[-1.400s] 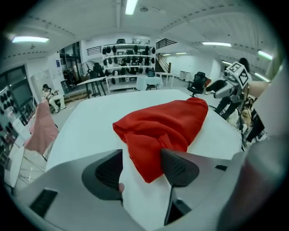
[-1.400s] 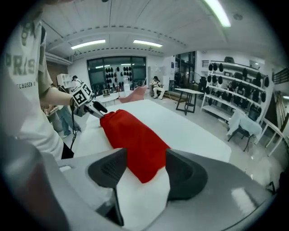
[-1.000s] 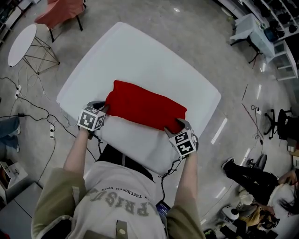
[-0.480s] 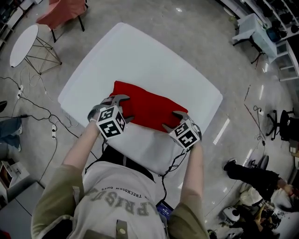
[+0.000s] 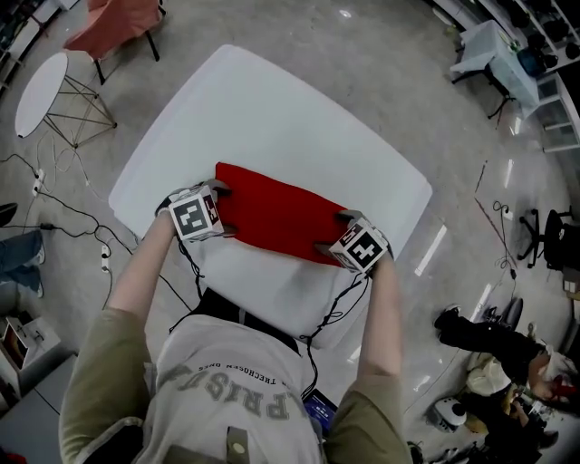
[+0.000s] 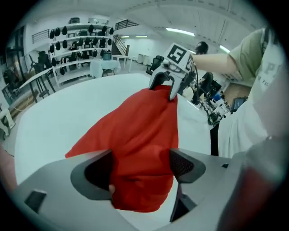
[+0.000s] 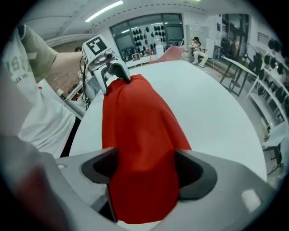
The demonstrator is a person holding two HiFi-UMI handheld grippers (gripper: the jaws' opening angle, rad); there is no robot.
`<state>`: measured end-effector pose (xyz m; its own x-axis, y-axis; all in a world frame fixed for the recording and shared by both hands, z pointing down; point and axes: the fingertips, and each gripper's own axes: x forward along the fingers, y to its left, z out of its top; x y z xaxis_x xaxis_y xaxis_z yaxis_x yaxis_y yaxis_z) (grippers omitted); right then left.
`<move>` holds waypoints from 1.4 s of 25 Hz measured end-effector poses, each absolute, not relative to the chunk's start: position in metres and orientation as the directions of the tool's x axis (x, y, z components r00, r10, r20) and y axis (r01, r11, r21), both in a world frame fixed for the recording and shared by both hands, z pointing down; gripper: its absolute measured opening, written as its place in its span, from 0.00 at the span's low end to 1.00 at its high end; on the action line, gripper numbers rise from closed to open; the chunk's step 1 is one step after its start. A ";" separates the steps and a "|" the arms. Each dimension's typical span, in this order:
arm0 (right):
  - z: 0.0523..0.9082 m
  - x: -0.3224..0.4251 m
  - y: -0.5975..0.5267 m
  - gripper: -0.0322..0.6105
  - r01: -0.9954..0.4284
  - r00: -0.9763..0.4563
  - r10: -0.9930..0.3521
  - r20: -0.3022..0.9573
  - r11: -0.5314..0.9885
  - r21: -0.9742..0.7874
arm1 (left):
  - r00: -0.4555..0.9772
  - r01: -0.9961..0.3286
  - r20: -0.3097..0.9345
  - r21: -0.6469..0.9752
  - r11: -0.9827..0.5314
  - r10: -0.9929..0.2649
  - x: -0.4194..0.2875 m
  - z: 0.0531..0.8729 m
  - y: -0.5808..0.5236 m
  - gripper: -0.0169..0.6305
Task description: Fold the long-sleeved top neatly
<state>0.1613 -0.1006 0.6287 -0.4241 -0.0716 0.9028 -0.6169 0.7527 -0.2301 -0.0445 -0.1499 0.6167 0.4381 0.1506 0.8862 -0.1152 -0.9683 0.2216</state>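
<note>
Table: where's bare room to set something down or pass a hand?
Free: the far half of the table beyond the top, and its right corner past the right gripper. Crowded: the near band, where the left gripper and right gripper, jaws just opened, straddle the top's ends.

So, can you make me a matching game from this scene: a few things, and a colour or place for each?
Things:
1 long-sleeved top
2 large table
3 small round table
4 chair

Descriptions:
A white, on thin wire legs, on the floor at the left
B pinkish, at the head view's top edge
C red, folded into a strip
D white, with rounded corners, in the middle of the head view

Pairs: 1-C; 2-D; 3-A; 4-B
</note>
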 end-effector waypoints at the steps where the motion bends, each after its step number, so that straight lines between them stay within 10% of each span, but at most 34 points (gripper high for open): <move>1: 0.630 0.163 -0.101 0.65 -0.621 -0.434 -0.071 0.898 0.746 -0.241 | 0.450 -0.110 0.879 0.233 -0.966 0.160 -0.046 0.614 -0.150 0.63; 17: 0.630 0.198 -0.085 0.65 -0.600 -0.395 -0.021 0.918 0.763 -0.241 | 0.390 -0.161 0.917 0.151 -0.975 0.078 -0.107 0.623 -0.141 0.63; 23: 0.601 0.211 -0.082 0.65 -0.660 -0.418 -0.150 0.896 0.728 -0.185 | 0.550 -0.449 0.835 0.269 -0.852 -0.026 -0.078 0.582 -0.147 0.62; 30: 0.602 0.206 -0.077 0.65 -0.644 -0.408 -0.130 0.904 0.743 -0.184 | 0.423 -0.588 0.895 0.154 -0.794 -0.140 -0.097 0.602 -0.156 0.11; 35: 0.619 0.193 -0.069 0.65 -0.575 -0.375 -0.043 0.926 0.795 -0.196 | 0.498 -0.686 0.854 0.283 -0.671 -0.149 -0.121 0.595 -0.152 0.07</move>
<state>0.1931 -0.0686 0.6193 -0.3750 -0.0429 0.9261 -0.5748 0.7945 -0.1959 -0.1208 -0.1522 0.5951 0.4979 -0.1490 0.8543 -0.6857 -0.6708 0.2826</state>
